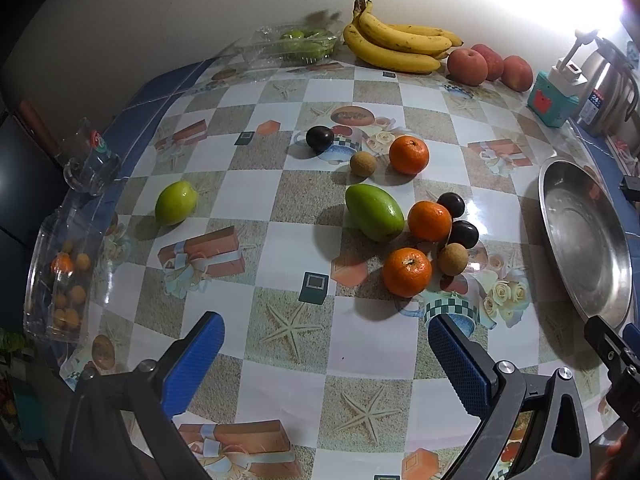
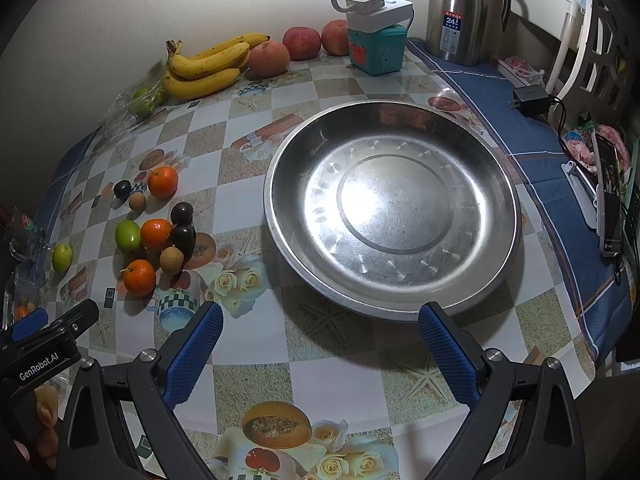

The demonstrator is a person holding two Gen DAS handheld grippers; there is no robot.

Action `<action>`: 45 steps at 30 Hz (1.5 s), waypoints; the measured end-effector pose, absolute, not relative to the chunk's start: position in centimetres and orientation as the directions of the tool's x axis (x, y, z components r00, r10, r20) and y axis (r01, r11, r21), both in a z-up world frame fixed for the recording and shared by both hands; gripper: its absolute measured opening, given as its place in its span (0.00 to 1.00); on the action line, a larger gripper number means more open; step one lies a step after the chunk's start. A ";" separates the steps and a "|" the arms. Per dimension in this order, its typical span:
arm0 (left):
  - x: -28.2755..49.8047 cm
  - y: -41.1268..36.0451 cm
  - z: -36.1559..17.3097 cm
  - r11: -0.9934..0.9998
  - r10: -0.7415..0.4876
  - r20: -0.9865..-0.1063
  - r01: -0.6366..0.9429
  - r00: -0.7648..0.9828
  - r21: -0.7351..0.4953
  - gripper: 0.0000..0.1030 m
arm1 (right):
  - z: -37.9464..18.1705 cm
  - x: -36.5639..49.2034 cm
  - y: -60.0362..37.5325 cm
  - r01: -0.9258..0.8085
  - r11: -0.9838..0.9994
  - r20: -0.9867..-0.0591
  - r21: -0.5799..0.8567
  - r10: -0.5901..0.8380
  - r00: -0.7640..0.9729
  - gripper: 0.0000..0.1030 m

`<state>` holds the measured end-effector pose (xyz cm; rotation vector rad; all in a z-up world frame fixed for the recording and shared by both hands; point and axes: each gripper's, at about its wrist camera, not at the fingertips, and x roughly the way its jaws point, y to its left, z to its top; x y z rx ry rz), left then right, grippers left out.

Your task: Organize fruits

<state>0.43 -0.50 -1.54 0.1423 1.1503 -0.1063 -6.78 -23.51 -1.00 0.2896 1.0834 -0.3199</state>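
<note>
Loose fruit lies on the patterned table: three oranges (image 1: 407, 272), a large green fruit (image 1: 374, 212), a smaller green fruit (image 1: 176, 203), dark plums (image 1: 463, 233) and brown longans (image 1: 452, 259). The same cluster shows at the left of the right wrist view (image 2: 155, 234). An empty steel pan (image 2: 392, 204) sits in front of my right gripper (image 2: 320, 336), which is open and empty. My left gripper (image 1: 326, 338) is open and empty, above the table in front of the fruit cluster. The pan's rim (image 1: 546, 208) lies to its right.
Bananas (image 1: 394, 42), apples (image 1: 468, 65) and a clear box of green fruit (image 1: 298, 42) line the back wall. A teal box with a power strip (image 2: 376, 46) and a steel thermos (image 2: 460, 10) stand at the back right. A glass (image 1: 86, 164) and a plastic tray of small fruit (image 1: 64, 280) sit at the left edge.
</note>
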 end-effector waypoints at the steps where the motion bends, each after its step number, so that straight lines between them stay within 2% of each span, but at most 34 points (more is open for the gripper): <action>1: 0.4 -0.5 -1.6 0.986 -0.011 -0.915 0.156 0.404 0.057 1.00 | -0.9 -6.7 -23.5 0.391 0.917 -0.896 0.074 -0.112 0.430 0.95; 45: 0.4 0.1 -2.2 0.990 -0.014 -0.921 0.136 0.389 0.042 1.00 | -1.0 -6.7 -23.6 0.393 0.916 -0.897 0.078 -0.107 0.429 0.95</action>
